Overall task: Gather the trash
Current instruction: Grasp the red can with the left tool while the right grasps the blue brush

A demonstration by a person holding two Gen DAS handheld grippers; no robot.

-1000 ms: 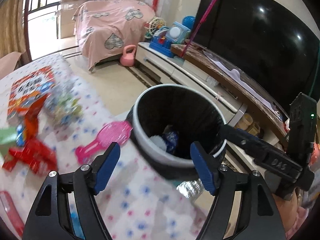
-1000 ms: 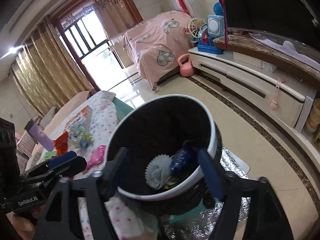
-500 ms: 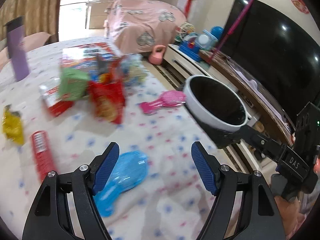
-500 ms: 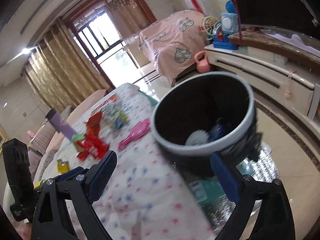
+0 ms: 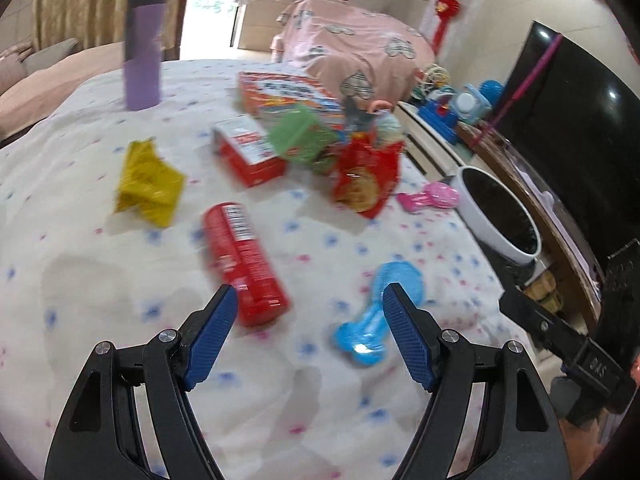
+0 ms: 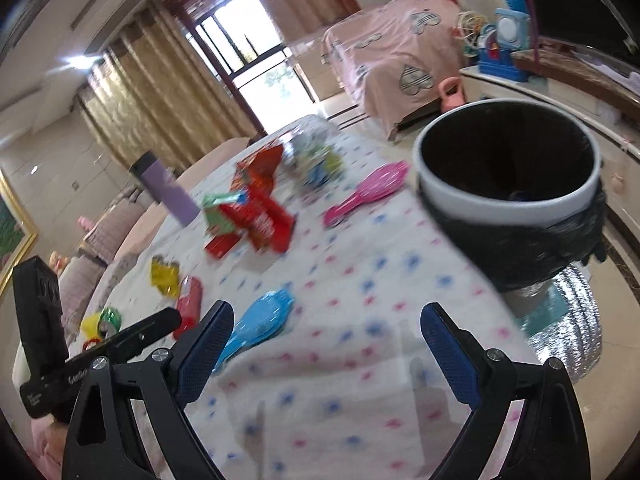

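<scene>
- Trash is seen scattered over the dotted tablecloth [image 5: 100,264]; since a second ago both cameras have been swung off the bin's mouth and back over the table, which is judged to mean one drop is finished and another pickup is being lined up.
- Bin [image 5: 498,216], white-rimmed with a black liner, is now placed at the far right edge of the table in the left view, and at the right in the right view [image 6: 508,200]; something dark is glimpsed low inside it, though it cannot be made out.
- Red bag [image 5: 366,174], red box [image 5: 248,152] and green pack [image 5: 304,136] are clustered far, at the middle of the table.
- Red can [image 5: 244,256] is laid on its side just beyond the left gripper [image 5: 310,340], whose jaws are spread wide and empty; it is judged the likeliest next target.
- Yellow wrapper [image 5: 148,180] is found to the left of the can, apart from it.
- Blue brush [image 5: 380,312] and pink brush [image 5: 430,198] are probably not trash.
- Right gripper [image 6: 328,352] is likewise held released, with nothing between its pads, over bare cloth.
</scene>
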